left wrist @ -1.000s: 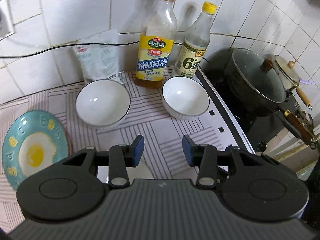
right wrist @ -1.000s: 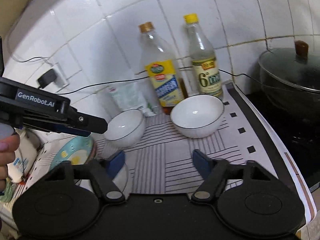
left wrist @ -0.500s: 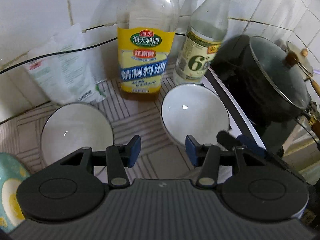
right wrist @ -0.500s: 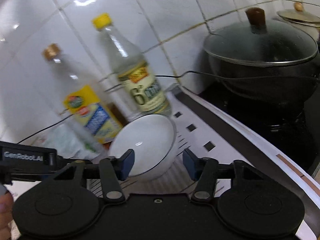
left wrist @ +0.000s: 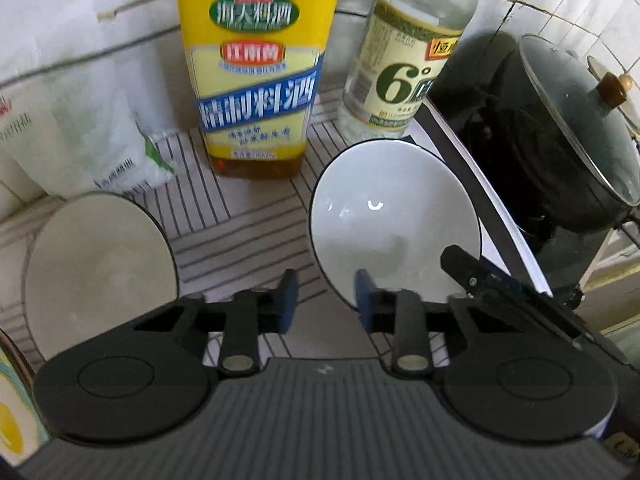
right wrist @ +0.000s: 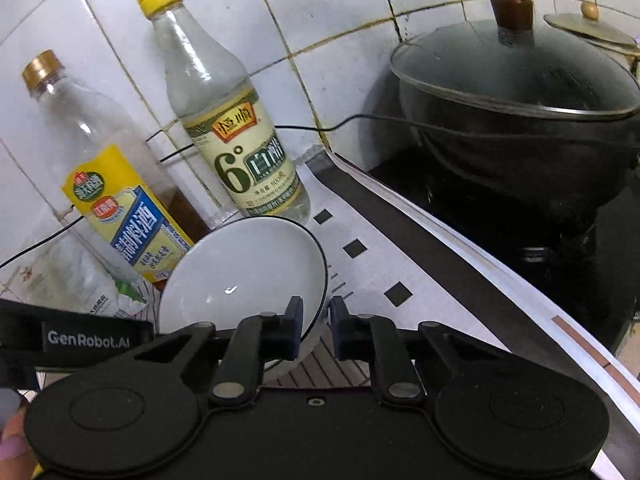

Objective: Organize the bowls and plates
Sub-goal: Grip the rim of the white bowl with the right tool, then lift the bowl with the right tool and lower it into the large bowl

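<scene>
Step in hand: taking hold of the right-hand bowl (right wrist: 240,272), which sits by the table's (left wrist: 240,208) right edge, just before the clear bottle (left wrist: 404,72).

Right tool (right wrist: 316,328): jaws just closing; now clamped on that bowl's rim, one pad inside, one outside.

Left tool (left wrist: 324,304): jaws also just closing; the same bowl's near rim lies between them; cannot tell whether the pads bear on it.

Next, as I judge it: lift straight up, clear of the bottles behind; carry toward the left bowl (left wrist: 100,276) and nest it there; keep it level.

Count: bowls, two; plate (left wrist: 12,420), one, at the table's left, half out of view; bottles, two, the other yellow-labelled (left wrist: 256,80); bag (left wrist: 80,132), one; lidded pot (right wrist: 520,120), one.
</scene>
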### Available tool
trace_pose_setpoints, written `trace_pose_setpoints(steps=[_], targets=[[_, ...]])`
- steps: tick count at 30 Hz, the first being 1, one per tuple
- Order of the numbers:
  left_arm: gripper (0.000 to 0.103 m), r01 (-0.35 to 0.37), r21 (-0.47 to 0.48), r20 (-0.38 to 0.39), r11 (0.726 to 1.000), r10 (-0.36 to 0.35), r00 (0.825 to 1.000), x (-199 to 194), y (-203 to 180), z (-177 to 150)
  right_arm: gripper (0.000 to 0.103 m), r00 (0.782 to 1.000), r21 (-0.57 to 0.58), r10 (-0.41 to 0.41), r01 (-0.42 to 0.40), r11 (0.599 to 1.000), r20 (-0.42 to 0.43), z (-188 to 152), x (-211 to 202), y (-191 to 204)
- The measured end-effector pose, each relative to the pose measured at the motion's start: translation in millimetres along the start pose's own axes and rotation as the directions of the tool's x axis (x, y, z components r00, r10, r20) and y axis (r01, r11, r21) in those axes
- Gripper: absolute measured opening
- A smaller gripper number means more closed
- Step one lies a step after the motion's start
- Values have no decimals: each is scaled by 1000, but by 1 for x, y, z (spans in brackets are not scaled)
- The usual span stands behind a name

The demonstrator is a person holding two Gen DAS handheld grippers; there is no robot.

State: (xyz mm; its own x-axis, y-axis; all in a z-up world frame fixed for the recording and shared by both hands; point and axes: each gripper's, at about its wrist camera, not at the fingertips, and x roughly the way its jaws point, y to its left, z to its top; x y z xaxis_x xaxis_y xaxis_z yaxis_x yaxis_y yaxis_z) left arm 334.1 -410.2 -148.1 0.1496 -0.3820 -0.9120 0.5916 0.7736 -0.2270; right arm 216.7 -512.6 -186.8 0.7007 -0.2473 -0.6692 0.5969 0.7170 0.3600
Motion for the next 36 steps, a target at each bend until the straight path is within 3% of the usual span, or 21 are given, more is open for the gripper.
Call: trace_pose_setpoints(steps=[2,8,16,24,36], targets=[[15,9,-25,-6,1000,-9,1000,4,2,-1,13,1000,13,7,-7,1000,-12,-2,3,-3],[14,-10,-6,-32,1000,10,999,-2,-2,-7,14,997,83,57,-53,995,-43,-2,-2,-12],[15,-8,-40,-43,999,6,999,-37,6,-24,15,990,39,129,-127,991,-52,-4,-31,-3],[15,-18,-69,2,997,18,1000,-85,11,-48,15,978,-23,196,-198,980,-65,-6,-64,6],[16,-64,-157,91,986,79,993,-173,27,-101,15,923,-96,371,-381,920,-103,-17,-118,30]])
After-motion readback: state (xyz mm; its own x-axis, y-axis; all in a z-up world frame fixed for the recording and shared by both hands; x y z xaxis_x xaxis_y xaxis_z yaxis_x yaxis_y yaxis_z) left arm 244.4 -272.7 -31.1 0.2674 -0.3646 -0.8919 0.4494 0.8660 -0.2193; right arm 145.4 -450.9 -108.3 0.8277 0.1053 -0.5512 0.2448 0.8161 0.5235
